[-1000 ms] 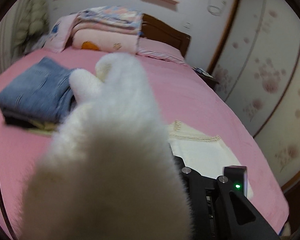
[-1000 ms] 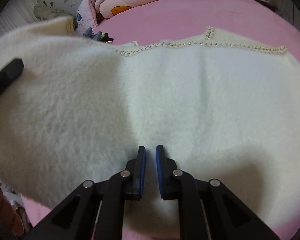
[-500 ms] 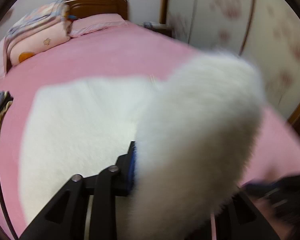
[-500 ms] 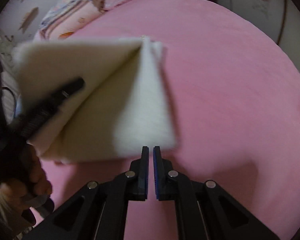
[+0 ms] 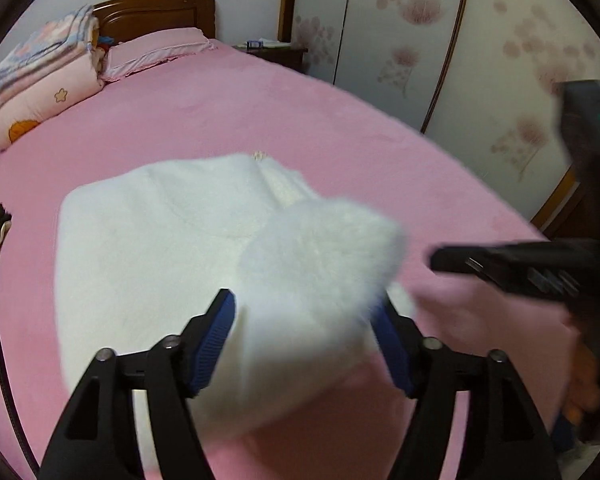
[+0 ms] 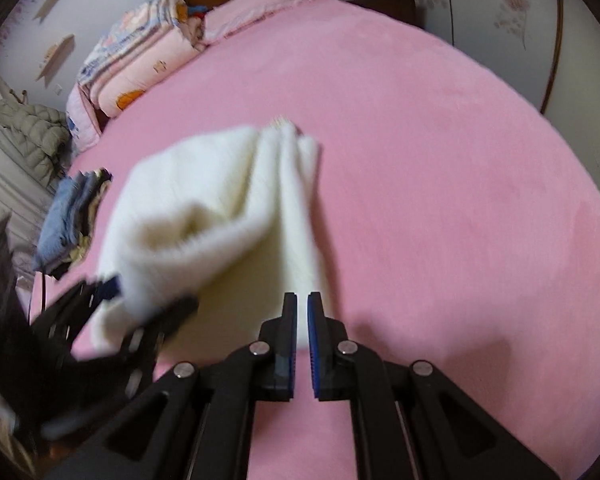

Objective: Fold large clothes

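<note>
Sweater (image 5: 152, 248), white and fluffy, is lying partly folded on the pink bed (image 5: 260, 112), its near end lifted in a thick roll. Left gripper (image 5: 306, 344) is standing with jaws wide apart, the raised fold sitting between the blue pads (image 5: 216, 336); whether they are pressing on it cannot be told. Right gripper (image 6: 302, 344) is hovering just beside the sweater's (image 6: 220, 208) near right edge, jaws nearly together and holding nothing. Folded jeans (image 6: 66, 216) are resting well apart at the bed's left side; stacked quilts (image 6: 140, 52) are sitting by the headboard.

Handling note: the fold is likely being laid over. Doing it well calls for lowering the roll so edges are meeting squarely, letting go only once it is resting flat, and using the right gripper for smoothing bulges, since fluffy knit is probably springing back.
</note>
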`<state>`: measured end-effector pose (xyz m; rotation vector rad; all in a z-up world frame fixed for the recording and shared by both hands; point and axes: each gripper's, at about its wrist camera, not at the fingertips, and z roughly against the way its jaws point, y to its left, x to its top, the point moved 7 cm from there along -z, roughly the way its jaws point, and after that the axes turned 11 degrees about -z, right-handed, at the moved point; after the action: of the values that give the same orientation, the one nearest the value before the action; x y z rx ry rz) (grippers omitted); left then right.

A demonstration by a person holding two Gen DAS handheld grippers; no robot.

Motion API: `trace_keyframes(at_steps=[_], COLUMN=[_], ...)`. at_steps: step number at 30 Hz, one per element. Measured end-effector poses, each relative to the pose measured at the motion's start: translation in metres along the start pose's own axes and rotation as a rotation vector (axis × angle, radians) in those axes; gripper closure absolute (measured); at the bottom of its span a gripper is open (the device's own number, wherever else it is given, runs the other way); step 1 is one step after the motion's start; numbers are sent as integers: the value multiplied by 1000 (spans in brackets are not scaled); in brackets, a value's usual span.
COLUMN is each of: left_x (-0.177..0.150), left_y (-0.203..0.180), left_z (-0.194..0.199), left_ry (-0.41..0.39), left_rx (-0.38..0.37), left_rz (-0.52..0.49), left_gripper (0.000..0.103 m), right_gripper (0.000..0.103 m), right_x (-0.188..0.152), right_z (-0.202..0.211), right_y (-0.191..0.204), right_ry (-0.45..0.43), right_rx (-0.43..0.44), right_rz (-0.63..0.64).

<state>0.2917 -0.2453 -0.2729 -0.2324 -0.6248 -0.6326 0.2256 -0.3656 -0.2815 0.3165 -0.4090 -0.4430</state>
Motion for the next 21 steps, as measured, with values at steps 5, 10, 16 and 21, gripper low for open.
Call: trace_keyframes(at_steps=[5,10,16,21], left_x=[3,-34,-64,-63], left_y=[24,98,153,153], left_z=[65,50,11,2], left_ry=[-116,7,97,79], left_rx=[23,248,292,290], left_rz=[155,302,492,490], left_gripper=[18,17,18,18], right_gripper=[42,27,27,62], right_x=[24,29,20,24], right_z=[12,-18,-65,-89], right_y=[23,50,65,82], right_ry=[-1,133,231,264], right_rx=[88,177,54,3], right_rz=[-32,-89,-13,119])
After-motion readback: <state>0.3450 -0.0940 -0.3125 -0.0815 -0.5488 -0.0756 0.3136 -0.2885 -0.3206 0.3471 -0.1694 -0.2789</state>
